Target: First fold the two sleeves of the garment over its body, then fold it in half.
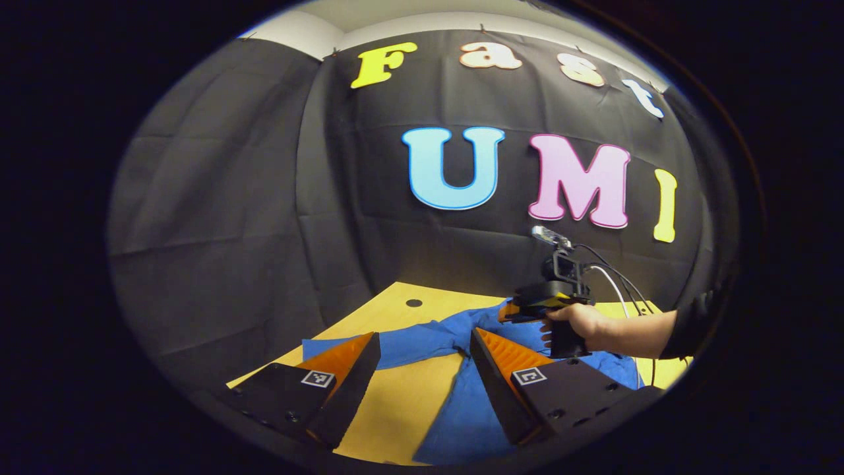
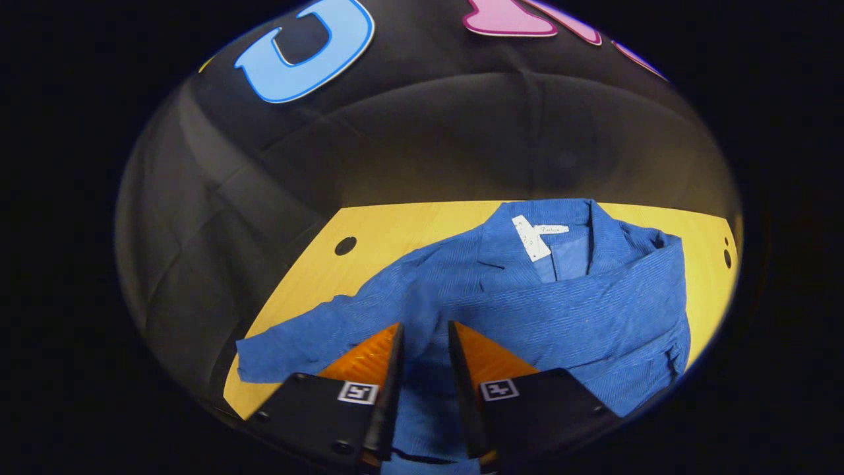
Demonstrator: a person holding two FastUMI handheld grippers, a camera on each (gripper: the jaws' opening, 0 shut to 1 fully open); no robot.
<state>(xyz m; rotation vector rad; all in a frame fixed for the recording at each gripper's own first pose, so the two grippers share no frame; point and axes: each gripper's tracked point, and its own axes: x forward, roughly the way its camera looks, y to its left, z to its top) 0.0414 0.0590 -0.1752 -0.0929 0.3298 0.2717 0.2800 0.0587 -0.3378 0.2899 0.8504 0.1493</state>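
Observation:
A blue corduroy jacket (image 2: 580, 310) lies collar-up on the yellow table (image 2: 395, 231), a white tag (image 2: 531, 237) at its neck. One sleeve (image 2: 593, 290) is drawn across the body toward my right gripper (image 2: 425, 346). That gripper's fingers stand close together with the sleeve's cuff end between them. The other sleeve (image 2: 310, 336) lies spread out to the side on the table. My left gripper (image 1: 422, 366) hovers open over the table edge, beside the spread sleeve (image 1: 409, 343) and the jacket's hem (image 1: 461, 409). Farther off, a hand holds the right gripper (image 1: 511, 310) over the jacket.
The table (image 1: 395, 409) has a round hole (image 1: 413, 303) near its far corner, and more small holes (image 2: 725, 254) at the opposite side. Black cloth walls close in behind and beside it. Cables (image 1: 620, 284) trail from the right gripper.

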